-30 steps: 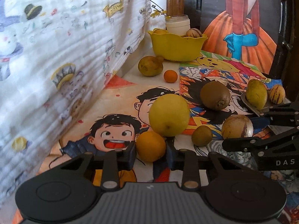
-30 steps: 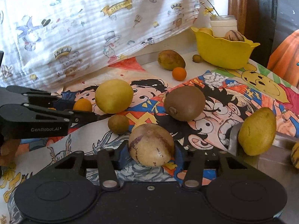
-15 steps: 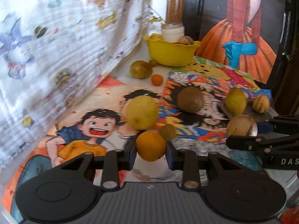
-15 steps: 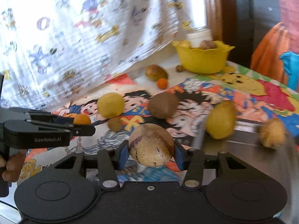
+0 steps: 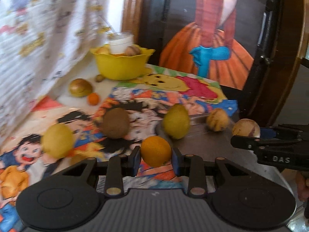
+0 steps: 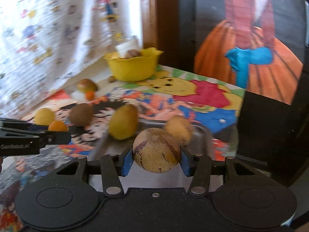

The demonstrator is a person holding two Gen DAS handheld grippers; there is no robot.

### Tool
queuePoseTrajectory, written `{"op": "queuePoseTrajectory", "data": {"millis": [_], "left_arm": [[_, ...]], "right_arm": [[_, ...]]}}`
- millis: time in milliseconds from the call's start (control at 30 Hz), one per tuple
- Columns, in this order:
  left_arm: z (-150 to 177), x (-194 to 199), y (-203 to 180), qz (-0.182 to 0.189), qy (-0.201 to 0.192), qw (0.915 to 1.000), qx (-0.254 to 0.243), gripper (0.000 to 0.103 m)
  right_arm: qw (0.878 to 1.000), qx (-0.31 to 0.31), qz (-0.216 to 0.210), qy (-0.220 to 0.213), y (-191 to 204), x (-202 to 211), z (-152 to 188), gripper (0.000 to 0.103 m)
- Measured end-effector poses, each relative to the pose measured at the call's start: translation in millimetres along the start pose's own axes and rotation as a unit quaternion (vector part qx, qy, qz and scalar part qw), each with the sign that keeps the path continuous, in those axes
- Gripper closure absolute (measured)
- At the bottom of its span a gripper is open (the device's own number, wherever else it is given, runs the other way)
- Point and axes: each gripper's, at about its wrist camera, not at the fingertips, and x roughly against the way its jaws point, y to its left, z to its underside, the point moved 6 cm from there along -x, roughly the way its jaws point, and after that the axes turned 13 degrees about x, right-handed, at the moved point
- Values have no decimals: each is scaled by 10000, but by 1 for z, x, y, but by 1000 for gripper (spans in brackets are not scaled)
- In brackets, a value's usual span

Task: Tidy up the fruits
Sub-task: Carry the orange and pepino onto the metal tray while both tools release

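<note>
From the left wrist: left hand-held gripper [image 5: 155, 161] clamped on an orange [image 5: 155, 151], held above the near rim of a metal tray [image 5: 202, 147]. On the tray, a yellow-green fruit [image 5: 176, 121] and a ribbed tan fruit [image 5: 217, 119]. On the cartoon-printed tabletop [image 5: 173, 89], a brown kiwi [image 5: 115, 123], a yellow lemon [image 5: 57, 141], a small orange fruit [image 5: 93, 98] and a yellow bowl [image 5: 121, 64] at the far end. From the right wrist: right hand-held gripper [image 6: 156, 161] closed around a round speckled tan fruit [image 6: 156, 150] with purple streaks, over the tray [image 6: 202, 135], just in front of the ribbed fruit [image 6: 178, 129]. At left, the other gripper [image 6: 56, 133] with its orange [image 6: 57, 126].
</note>
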Motion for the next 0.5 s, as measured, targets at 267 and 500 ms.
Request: {"op": "queuePoseTrajectory", "data": {"millis": [267,500], "left_arm": [[5,-42,-33,248,176,9994,-151,67],[12,-62,-43,245,252,9989,-320,67]], "right_arm": [[9997,-16,78,225,-16,-33,10,52],[9994,63,89,328,-17,-48,14,52]]}}
